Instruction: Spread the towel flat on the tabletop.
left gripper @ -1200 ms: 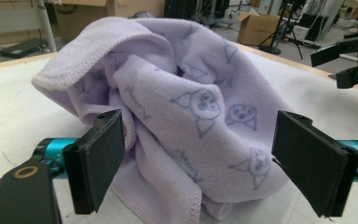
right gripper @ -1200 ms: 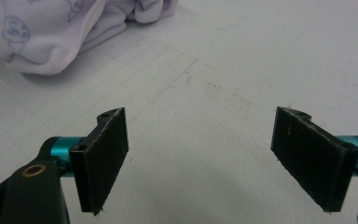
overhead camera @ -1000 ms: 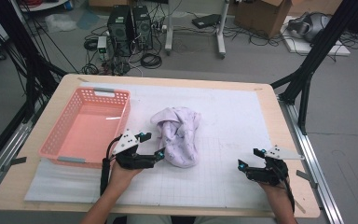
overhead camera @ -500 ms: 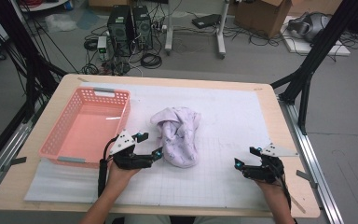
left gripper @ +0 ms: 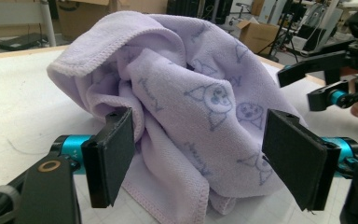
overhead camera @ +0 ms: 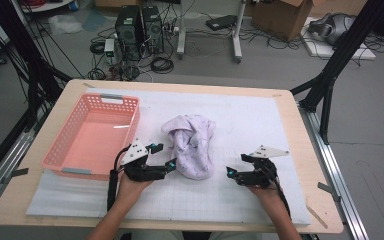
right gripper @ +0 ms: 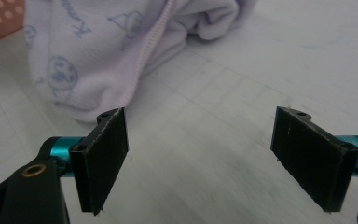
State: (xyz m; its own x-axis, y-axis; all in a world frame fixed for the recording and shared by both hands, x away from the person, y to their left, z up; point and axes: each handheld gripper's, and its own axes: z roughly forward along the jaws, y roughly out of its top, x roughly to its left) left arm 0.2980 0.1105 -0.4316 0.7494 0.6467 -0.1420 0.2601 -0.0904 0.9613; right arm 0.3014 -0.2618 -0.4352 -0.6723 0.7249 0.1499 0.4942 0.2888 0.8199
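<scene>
A crumpled lilac towel [overhead camera: 192, 145] printed with small figures lies on the white mat in the middle of the table. My left gripper [overhead camera: 164, 155] is at the towel's left edge. In the left gripper view the towel [left gripper: 196, 93] bulges between the two black pads of my left gripper [left gripper: 203, 158]. Its jaws have just been closing a little and still stand wide, not squeezing the cloth. My right gripper [overhead camera: 235, 166] is open on the mat, just right of the towel. In the right gripper view the towel's hem [right gripper: 98, 56] lies ahead and to the left of my right gripper [right gripper: 198, 158], with nothing between its pads.
An empty pink plastic basket [overhead camera: 92, 135] stands on the left part of the table, close behind my left hand. The white gridded mat [overhead camera: 260, 120] covers most of the tabletop. Black frame legs and cables stand around the table.
My right gripper has slid left across the mat toward the towel. The left hand has stayed at the towel's left edge.
</scene>
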